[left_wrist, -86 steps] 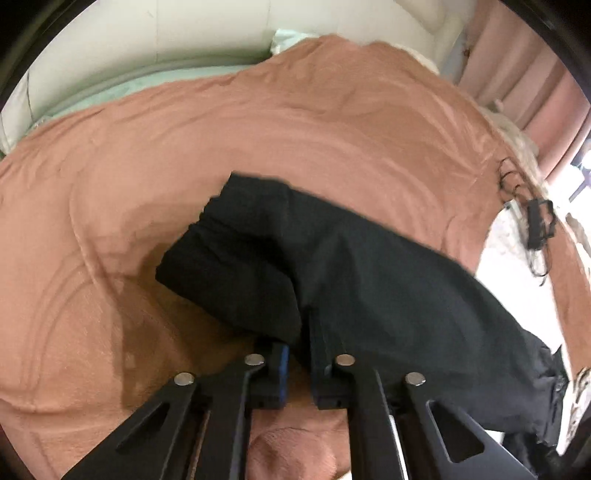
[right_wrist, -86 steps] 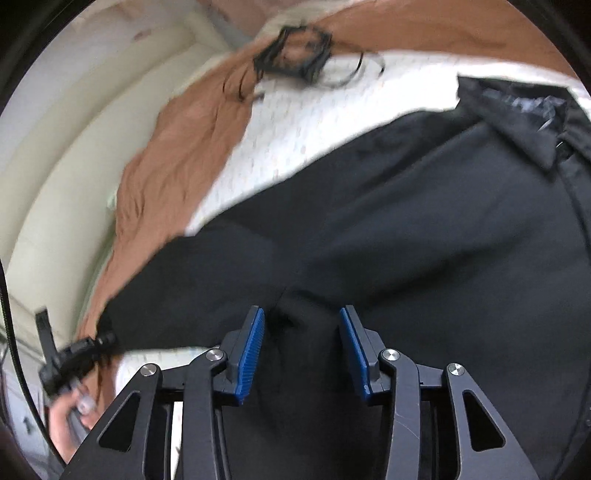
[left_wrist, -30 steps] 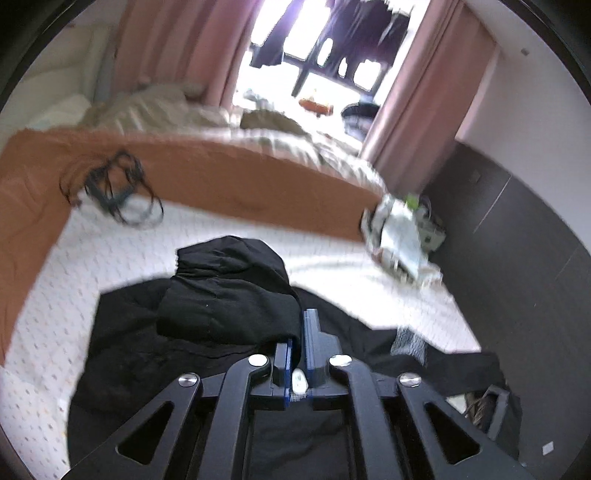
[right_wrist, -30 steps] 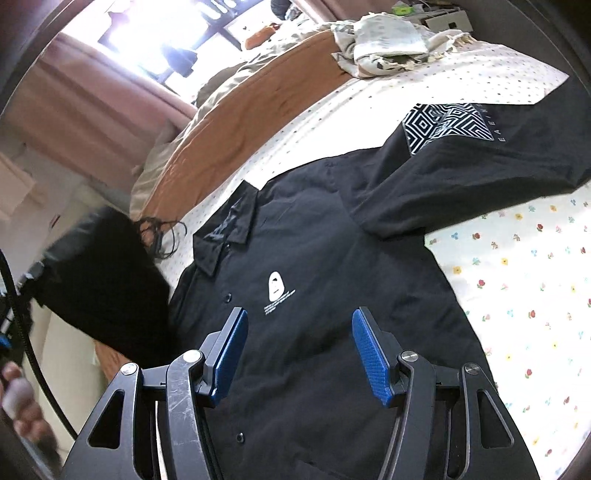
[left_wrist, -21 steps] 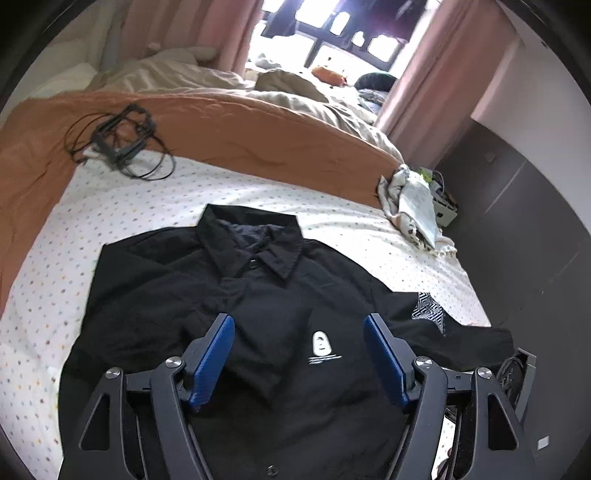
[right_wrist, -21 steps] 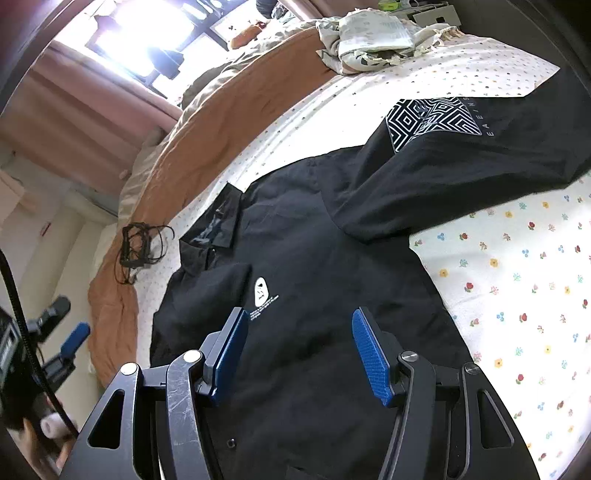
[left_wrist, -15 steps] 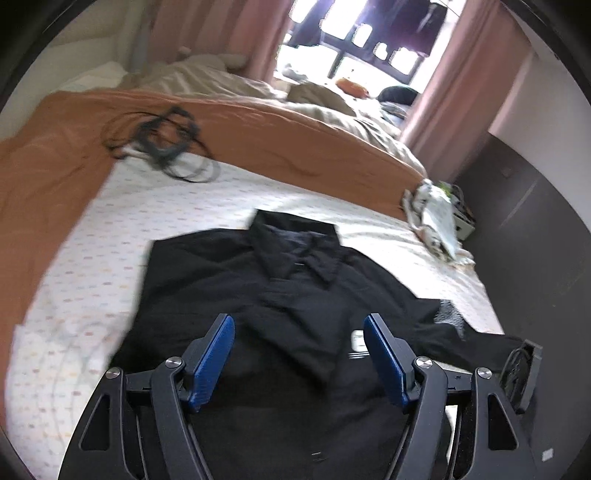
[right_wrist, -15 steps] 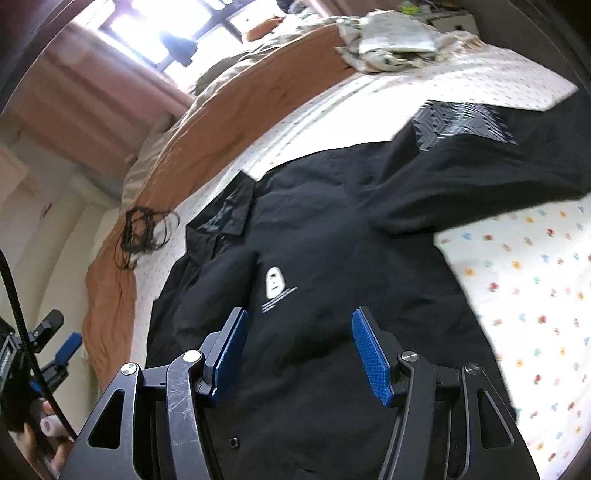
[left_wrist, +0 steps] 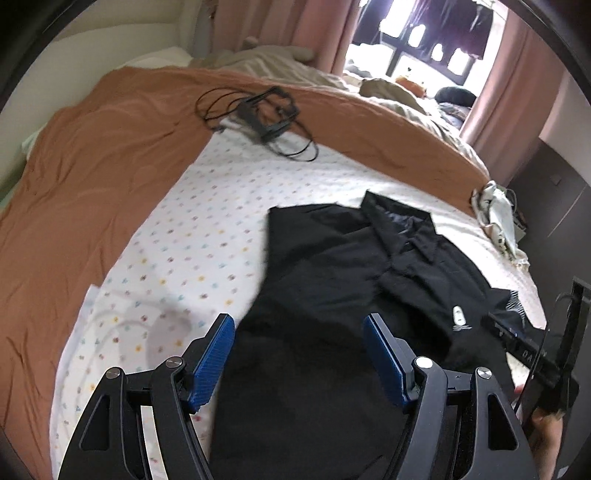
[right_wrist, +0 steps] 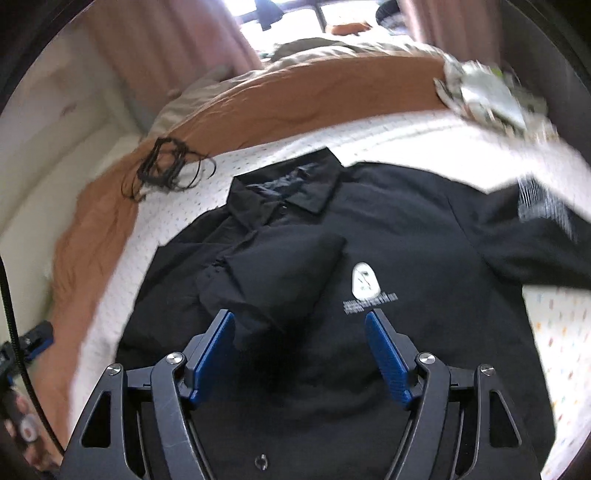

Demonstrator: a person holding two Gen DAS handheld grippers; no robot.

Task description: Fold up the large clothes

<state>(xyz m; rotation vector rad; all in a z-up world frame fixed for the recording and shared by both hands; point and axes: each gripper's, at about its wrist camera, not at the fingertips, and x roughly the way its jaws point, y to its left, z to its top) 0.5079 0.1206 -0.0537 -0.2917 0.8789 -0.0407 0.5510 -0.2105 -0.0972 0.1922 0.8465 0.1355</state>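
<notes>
Pink curtains (left_wrist: 325, 33) and a bright window back a bed dressed in a white dotted sheet (left_wrist: 207, 236) with a rust-orange blanket (left_wrist: 92, 177) along its far and left sides. Only the left wrist view shows the sheet's wide bare stretch to the left of the black shirt (left_wrist: 332, 295); only the right wrist view shows the shirt's whole front (right_wrist: 388, 236), collar at the far end, one sleeve folded across the chest beside a small white logo (right_wrist: 364, 280), the other sleeve reaching right with a white printed patch. A tangle of black cable (left_wrist: 258, 114) lies far on the blanket's edge. The left gripper (left_wrist: 299, 356) stands spread, empty, above the shirt; the right gripper (right_wrist: 299, 349) is opening, nothing pinched.
</notes>
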